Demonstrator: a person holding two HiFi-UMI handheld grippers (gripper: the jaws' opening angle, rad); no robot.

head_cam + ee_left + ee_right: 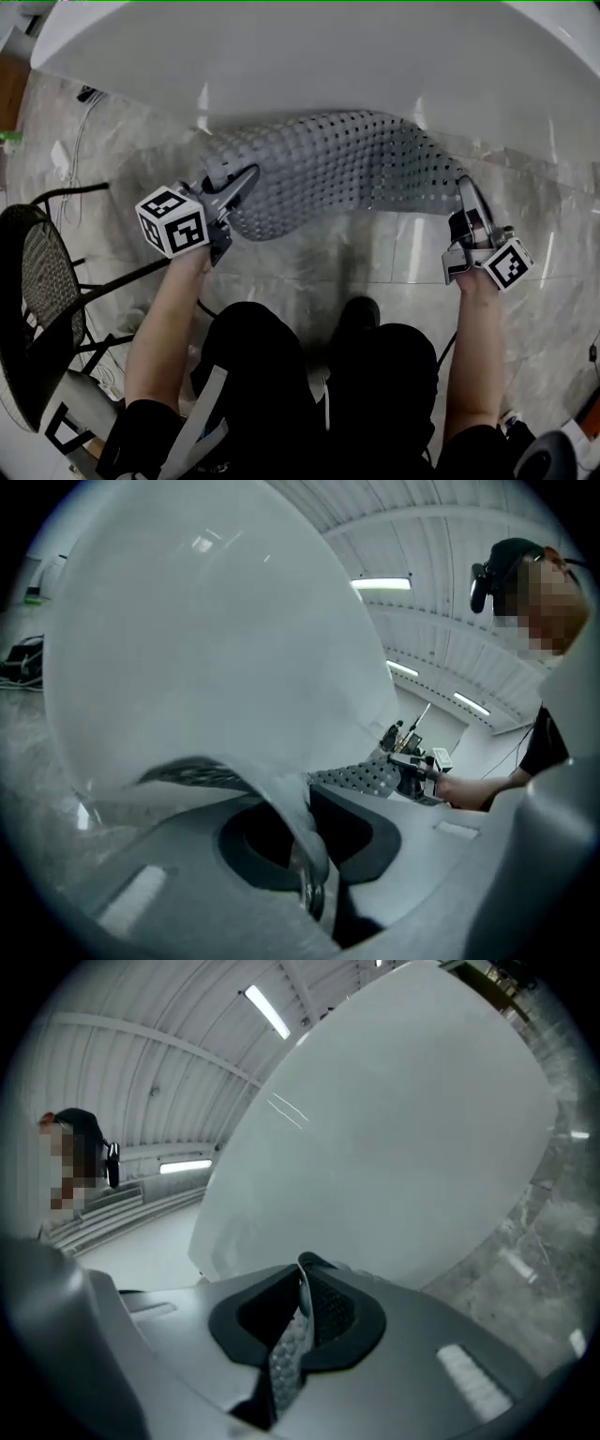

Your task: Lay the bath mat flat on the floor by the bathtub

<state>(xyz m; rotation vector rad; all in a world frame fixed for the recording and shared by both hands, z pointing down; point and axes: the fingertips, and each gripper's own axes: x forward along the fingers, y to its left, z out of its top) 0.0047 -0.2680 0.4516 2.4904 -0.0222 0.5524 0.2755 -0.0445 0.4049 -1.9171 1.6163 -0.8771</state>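
Note:
The grey perforated bath mat (337, 164) is stretched between my two grippers, just in front of the white bathtub (309, 56) and over the marble floor (375, 253). It sags and curls in the middle. My left gripper (246, 178) is shut on the mat's left end; in the left gripper view a thin fold of mat (305, 846) is pinched between the jaws. At the other end my right gripper (466, 189) is shut on the mat, whose dimpled edge (292, 1335) sits between its jaws. The tub wall (394, 1147) fills the right gripper view.
A black wire chair (37, 281) stands close at the left. Cables (80, 122) lie on the floor beside the tub's left end. The person's dark legs (309, 375) and a shoe (361, 309) are right behind the mat.

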